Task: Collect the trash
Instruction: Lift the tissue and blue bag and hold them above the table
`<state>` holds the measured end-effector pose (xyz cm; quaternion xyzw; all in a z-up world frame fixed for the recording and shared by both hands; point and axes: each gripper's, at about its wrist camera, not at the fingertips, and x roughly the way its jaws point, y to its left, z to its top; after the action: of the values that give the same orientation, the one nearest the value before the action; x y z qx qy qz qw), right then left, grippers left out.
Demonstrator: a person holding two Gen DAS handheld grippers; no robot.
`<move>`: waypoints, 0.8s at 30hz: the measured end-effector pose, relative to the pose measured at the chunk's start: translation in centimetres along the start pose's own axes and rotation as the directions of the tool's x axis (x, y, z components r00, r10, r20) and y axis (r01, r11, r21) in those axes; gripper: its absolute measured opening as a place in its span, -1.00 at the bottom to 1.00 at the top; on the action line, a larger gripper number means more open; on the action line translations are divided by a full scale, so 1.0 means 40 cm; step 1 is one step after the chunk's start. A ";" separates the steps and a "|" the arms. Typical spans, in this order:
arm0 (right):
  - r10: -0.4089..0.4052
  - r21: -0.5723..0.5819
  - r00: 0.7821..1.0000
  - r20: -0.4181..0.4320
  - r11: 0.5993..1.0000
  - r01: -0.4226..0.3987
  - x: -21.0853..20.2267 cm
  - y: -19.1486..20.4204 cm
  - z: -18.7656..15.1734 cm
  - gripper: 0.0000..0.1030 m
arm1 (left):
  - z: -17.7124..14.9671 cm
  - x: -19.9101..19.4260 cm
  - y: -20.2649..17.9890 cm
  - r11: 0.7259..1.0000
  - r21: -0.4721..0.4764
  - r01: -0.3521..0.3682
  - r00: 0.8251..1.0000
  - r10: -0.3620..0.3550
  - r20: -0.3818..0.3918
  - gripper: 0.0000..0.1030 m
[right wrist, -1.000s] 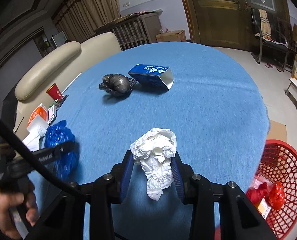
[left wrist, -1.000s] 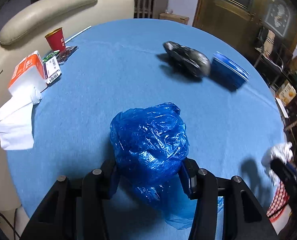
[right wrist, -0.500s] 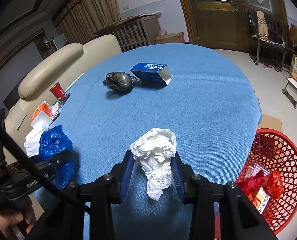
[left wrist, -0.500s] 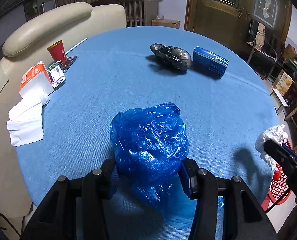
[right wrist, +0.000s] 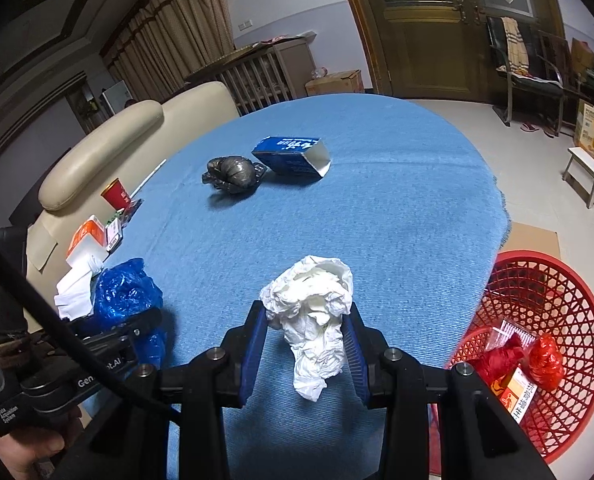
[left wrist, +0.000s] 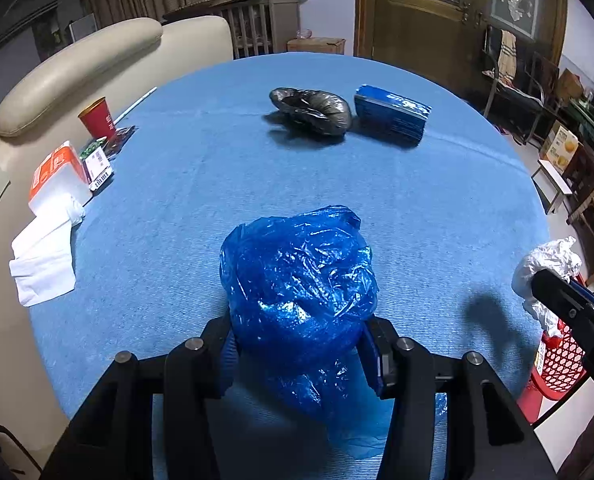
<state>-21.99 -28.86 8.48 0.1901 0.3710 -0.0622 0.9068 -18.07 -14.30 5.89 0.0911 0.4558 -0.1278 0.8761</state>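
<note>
Over blue table [left wrist: 437,208], left fingers [left wrist: 377,354] clamp blue bag [left wrist: 297,280], right fingers [right wrist: 253,340] crumpled tissue [right wrist: 313,312].

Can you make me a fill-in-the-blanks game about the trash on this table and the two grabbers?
1. The left gripper is squeezing a crumpled plastic bag whose colour is ____.
2. The right gripper holds a wad of white ____.
3. The basket on the floor beside the table is the colour ____.
4. On the far side of the table, the black bag lies next to a blue ____.

Missing words: blue; paper; red; box
</note>
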 end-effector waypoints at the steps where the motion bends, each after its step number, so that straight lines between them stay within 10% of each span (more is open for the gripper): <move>1: -0.001 0.003 1.000 0.000 1.000 0.001 -0.001 -0.004 -0.001 -0.22 | -0.001 0.000 -0.004 1.000 0.004 0.000 1.000 0.000 0.000 0.02; 24: -0.013 0.044 1.000 0.017 0.999 0.012 -0.025 -0.049 -0.013 -0.22 | -0.009 0.000 -0.018 1.000 0.027 0.005 1.000 -0.006 0.007 0.02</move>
<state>-23.56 -30.47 8.26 0.2073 0.3630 -0.0778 0.9051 -18.56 -14.91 5.68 0.1012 0.4511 -0.1366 0.8761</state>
